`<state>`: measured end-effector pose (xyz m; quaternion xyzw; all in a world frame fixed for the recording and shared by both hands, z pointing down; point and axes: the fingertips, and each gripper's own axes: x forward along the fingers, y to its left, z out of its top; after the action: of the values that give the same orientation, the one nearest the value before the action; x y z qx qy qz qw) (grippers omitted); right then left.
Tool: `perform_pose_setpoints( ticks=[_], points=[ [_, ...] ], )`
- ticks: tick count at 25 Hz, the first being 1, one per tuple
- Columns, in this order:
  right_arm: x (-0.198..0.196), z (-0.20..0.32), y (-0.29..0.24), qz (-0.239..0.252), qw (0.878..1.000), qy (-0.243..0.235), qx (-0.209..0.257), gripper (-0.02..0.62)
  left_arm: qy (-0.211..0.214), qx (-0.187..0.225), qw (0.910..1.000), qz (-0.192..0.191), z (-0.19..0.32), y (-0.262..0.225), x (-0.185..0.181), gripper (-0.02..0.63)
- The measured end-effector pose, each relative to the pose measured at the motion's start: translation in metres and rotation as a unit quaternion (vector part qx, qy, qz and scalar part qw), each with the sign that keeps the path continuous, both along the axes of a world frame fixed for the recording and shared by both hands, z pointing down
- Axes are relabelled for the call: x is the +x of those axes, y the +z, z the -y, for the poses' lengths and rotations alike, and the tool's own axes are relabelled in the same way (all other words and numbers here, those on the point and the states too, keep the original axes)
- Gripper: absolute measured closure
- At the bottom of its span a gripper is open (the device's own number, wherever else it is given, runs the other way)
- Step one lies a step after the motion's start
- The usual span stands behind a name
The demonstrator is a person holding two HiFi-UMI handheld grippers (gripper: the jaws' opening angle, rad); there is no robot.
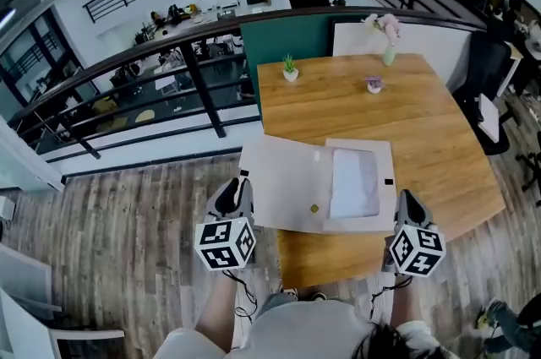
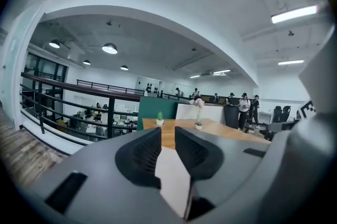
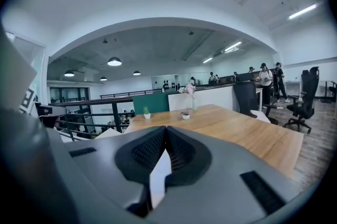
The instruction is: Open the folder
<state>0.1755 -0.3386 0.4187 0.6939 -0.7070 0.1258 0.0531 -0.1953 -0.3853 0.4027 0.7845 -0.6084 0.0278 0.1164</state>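
The white folder (image 1: 287, 180) lies spread open on the wooden table (image 1: 363, 108), its left cover reaching past the table's left edge. A clear sleeve with paper (image 1: 353, 180) sits in its right half. My left gripper (image 1: 239, 187) hovers at the left cover's near corner. In the left gripper view this gripper (image 2: 168, 130) is open, with a strip of the folder (image 2: 174, 178) showing in the gap. My right gripper (image 1: 407, 198) is beside the folder's right near corner. In the right gripper view its tips (image 3: 166, 129) meet, and a sliver of the folder (image 3: 159, 173) shows behind them.
A small potted plant (image 1: 290, 72), a little purple pot (image 1: 374, 84) and a flower vase (image 1: 387, 45) stand at the table's far side. A black railing (image 1: 169, 62) runs along the left over a lower floor. An office chair (image 1: 490, 87) stands to the right.
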Motion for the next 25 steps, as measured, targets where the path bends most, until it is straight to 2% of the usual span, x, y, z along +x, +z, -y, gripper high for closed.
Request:
perform_pose_setpoints(
  ticks=[3, 6, 8, 15, 20, 25],
  points=[
    [0.012, -0.01, -0.014, -0.009, 1.0, 0.013, 0.022, 0.594, 0.01, 0.024, 0.9994, 0.024, 0.011, -0.02, 0.019, 0.562],
    [0.031, -0.02, -0.02, -0.015, 0.999, 0.039, 0.033, 0.594, 0.014, 0.035, 0.9984, 0.041, 0.024, -0.029, 0.036, 0.577],
    [0.043, -0.027, -0.021, -0.015, 0.998, 0.056, 0.035, 0.594, 0.021, 0.039, 0.9983, 0.037, 0.03, -0.031, 0.046, 0.601],
    [0.07, -0.049, -0.017, -0.014, 0.995, 0.091, 0.031, 0.594, 0.042, 0.041, 0.9979, 0.029, 0.038, -0.026, 0.069, 0.601],
    [0.075, -0.049, -0.017, -0.015, 0.995, 0.096, 0.035, 0.594, 0.051, 0.031, 0.9979, 0.026, 0.042, -0.021, 0.079, 0.601],
    [0.07, -0.044, -0.012, -0.03, 0.996, 0.084, 0.015, 0.595, 0.053, 0.023, 0.998, 0.025, 0.041, -0.018, 0.082, 0.601]
  ],
)
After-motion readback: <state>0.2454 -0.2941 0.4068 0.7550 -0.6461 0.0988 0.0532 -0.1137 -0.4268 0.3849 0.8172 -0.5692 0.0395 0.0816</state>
